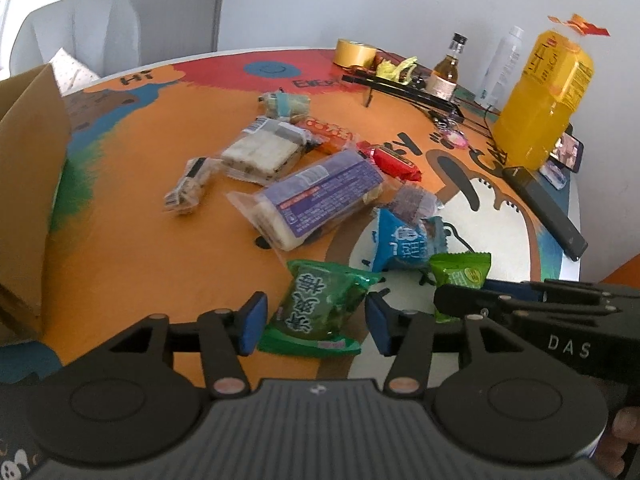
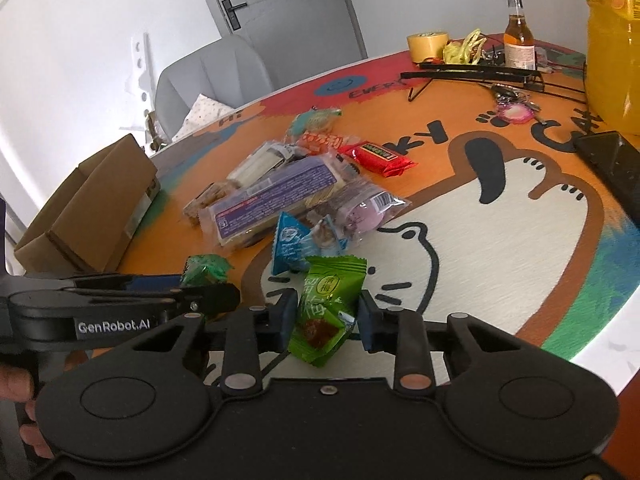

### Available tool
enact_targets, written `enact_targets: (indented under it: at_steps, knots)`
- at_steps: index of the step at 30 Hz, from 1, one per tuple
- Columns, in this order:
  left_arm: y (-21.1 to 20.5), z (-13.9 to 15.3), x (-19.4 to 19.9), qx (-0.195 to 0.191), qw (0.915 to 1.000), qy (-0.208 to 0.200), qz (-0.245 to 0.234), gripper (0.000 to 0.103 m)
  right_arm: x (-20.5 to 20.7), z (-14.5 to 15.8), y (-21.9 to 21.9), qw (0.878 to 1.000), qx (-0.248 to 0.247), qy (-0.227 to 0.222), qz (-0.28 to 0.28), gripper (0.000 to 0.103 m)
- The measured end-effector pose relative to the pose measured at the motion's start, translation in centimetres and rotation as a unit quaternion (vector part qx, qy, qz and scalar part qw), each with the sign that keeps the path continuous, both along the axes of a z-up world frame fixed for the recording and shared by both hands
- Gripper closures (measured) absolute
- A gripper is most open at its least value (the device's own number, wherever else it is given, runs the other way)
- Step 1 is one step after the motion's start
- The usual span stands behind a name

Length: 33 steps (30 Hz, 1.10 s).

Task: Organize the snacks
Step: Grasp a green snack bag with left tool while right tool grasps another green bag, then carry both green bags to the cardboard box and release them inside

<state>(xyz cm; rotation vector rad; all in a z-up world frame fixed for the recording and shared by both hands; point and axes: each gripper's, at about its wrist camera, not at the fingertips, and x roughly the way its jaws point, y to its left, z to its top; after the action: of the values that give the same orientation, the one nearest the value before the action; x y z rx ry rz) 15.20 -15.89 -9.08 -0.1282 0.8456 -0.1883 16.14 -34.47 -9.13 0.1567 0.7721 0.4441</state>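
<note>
The left gripper (image 1: 314, 322) stands open astride a dark green pack (image 1: 320, 312) lying at the surface's (image 1: 140, 240) near edge. The right gripper (image 2: 323, 320) pinches a light green pack (image 2: 326, 312), its long axis pointing away

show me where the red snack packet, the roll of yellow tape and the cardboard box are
red snack packet (image 2: 378, 157), right wrist view, middle of the wrapper.
roll of yellow tape (image 1: 355, 52), left wrist view, outer side of the roll.
cardboard box (image 2: 102, 200), right wrist view, its long outer wall.

Glossy plastic snack wrappers (image 1: 320, 312); matt brown cardboard box (image 2: 92, 208).
</note>
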Motion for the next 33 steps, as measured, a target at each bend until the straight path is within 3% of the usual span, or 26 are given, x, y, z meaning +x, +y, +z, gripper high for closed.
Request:
enact_targets:
  at_steps: [6, 19, 33]
  knots:
    - [0.0, 0.3, -0.3, -0.004, 1.0000, -0.005, -0.006, 0.074, -0.2, 0.6, -0.6, 1.000, 0.010, -0.015, -0.006, 0.073]
    - [2.2, 4.1, -1.6, -0.016, 0.9983, -0.055, 0.013, 0.076, -0.1, 3.1, 0.6, 0.998, 0.034, -0.055, 0.009, 0.073]
    - [6.6, 7.3, -2.5, -0.009, 0.9920, -0.102, 0.074, 0.076, 0.8, 6.1, 3.7, 0.994, 0.039, -0.098, 0.034, 0.073]
